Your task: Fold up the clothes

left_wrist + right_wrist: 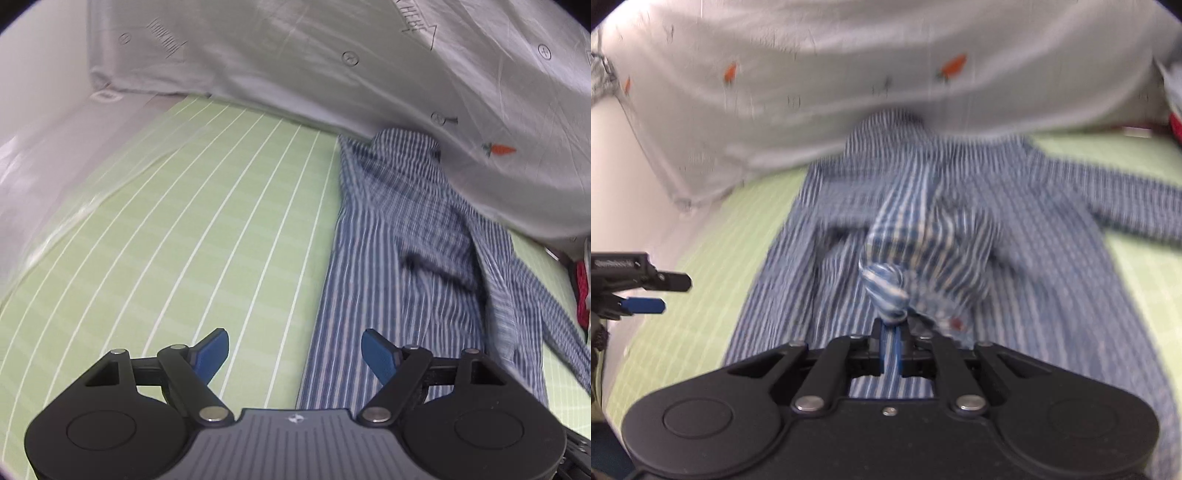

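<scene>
Blue-and-white striped shirt, spread on green grid mat; landmark for all entries.

Left wrist view only: left gripper, blue pads spread wide, nothing between them, poised over the shirt's left edge where cloth meets mat. Beyond the shirt, grey printed bedding with carrot motif and lettering.

Right wrist view only: right gripper, jaws clenched on a twisted bunch of shirt fabric, lifted off the rest. Left gripper seen side-on, left of the shirt. One sleeve runs off rightward.

Long axis: runs from the grippers away toward the bedding, far end tucked against it. View blurred.
</scene>
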Demonstrator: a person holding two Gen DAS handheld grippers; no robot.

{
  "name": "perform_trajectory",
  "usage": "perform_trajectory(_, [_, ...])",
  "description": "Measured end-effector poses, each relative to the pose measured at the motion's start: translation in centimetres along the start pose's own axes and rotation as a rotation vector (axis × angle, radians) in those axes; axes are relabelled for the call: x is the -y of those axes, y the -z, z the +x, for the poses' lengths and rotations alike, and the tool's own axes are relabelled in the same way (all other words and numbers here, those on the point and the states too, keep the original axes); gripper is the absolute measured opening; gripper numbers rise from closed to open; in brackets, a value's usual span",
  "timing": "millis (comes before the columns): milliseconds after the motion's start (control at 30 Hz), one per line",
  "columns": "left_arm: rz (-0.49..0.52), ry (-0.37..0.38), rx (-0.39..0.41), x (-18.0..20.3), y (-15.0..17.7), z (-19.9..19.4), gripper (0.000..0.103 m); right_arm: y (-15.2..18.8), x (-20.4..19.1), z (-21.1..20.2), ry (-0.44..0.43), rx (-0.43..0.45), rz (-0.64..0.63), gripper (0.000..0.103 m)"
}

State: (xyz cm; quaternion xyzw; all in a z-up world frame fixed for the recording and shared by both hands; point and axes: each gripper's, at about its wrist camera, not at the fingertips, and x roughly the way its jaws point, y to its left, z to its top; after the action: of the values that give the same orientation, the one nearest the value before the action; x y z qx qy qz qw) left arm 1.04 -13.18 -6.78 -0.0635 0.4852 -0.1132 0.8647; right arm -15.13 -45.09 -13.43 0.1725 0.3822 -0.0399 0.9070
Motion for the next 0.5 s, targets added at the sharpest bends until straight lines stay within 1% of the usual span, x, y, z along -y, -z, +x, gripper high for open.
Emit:
perform_trajectory(67, [-0.008,-0.006,-0.004,0.1,1.9,-0.7,0.079,1.5,-0.2,0.0,-0.005,-0.041,0.028,0.011])
perform_trajectory(100, [-0.009,-0.008,-0.008,0.1,2.8,-1.0,0.079,1.9,-0.3,0.0,-0.003,-0.052,0.036,0.015])
perform_trajectory(167, [-0.006,-0.009,-0.024,0.0,4.3,-1.5,0.079,2.7,-0.6,-0.4,0.000,-0.060,0.042,0.022])
perform_trajectory(200, [-0.003,-0.009,-0.035,0.0,4.7,-1.6,0.079,3.1,-0.6,-0.8,0.006,-0.057,0.052,0.028])
perform_trajectory(267, [0.005,-0.003,-0.048,0.1,5.3,-1.7,0.079,3.6,-0.5,-1.8,0.028,-0.045,0.087,0.035])
perform_trajectory(333, [0.029,0.008,-0.054,0.3,5.5,-1.6,0.080,3.9,-0.4,-2.8,0.067,-0.026,0.127,0.055])
perform_trajectory(367, [0.050,0.013,-0.053,0.6,5.5,-1.5,0.082,4.0,-0.4,-3.2,0.097,-0.013,0.141,0.060])
perform_trajectory(433, [0.094,0.026,-0.052,1.3,5.2,-1.3,0.083,4.2,-0.4,-3.9,0.159,0.013,0.149,0.083])
perform_trajectory(467, [0.109,0.032,-0.054,1.7,5.1,-1.1,0.084,4.3,-0.4,-4.3,0.190,0.025,0.148,0.090])
perform_trajectory(500, [0.125,0.037,-0.057,2.1,5.0,-0.9,0.087,4.4,-0.4,-4.7,0.220,0.038,0.147,0.099])
